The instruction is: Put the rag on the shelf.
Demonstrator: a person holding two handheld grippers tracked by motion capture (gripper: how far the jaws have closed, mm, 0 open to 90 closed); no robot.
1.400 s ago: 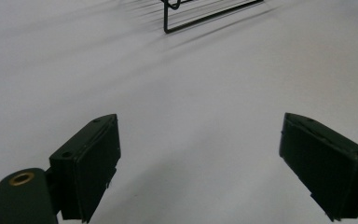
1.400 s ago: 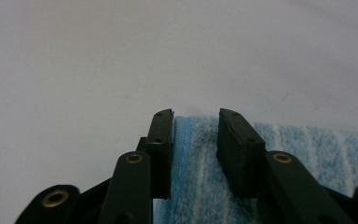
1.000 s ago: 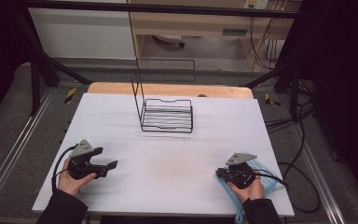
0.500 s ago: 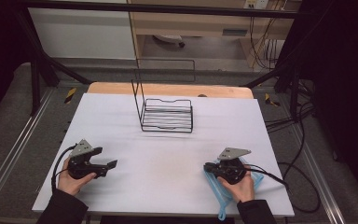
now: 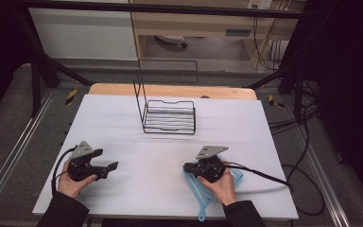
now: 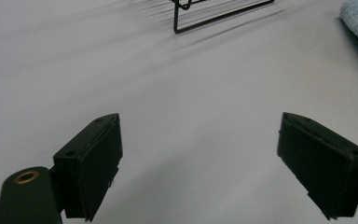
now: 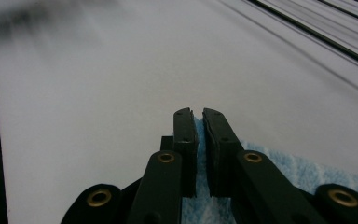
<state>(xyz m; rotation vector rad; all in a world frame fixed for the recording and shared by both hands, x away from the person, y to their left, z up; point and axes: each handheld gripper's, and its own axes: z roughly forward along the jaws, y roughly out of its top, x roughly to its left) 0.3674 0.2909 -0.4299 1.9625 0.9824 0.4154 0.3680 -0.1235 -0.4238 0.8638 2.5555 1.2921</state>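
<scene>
The right gripper (image 5: 187, 167) has its jaws pressed together on a blue cloth (image 5: 203, 196), which lies on the white table (image 5: 264, 142) on the near side of the wire rack (image 5: 169, 117), well apart from it. The left gripper (image 5: 113, 166) rests with its jaws spread wide and nothing between them, off to the rack's near left. The step in hand looks like dragging or wiping the cloth across the table. The next move likely calls for keeping the pinch firm and the cloth flat while sliding it.
</scene>
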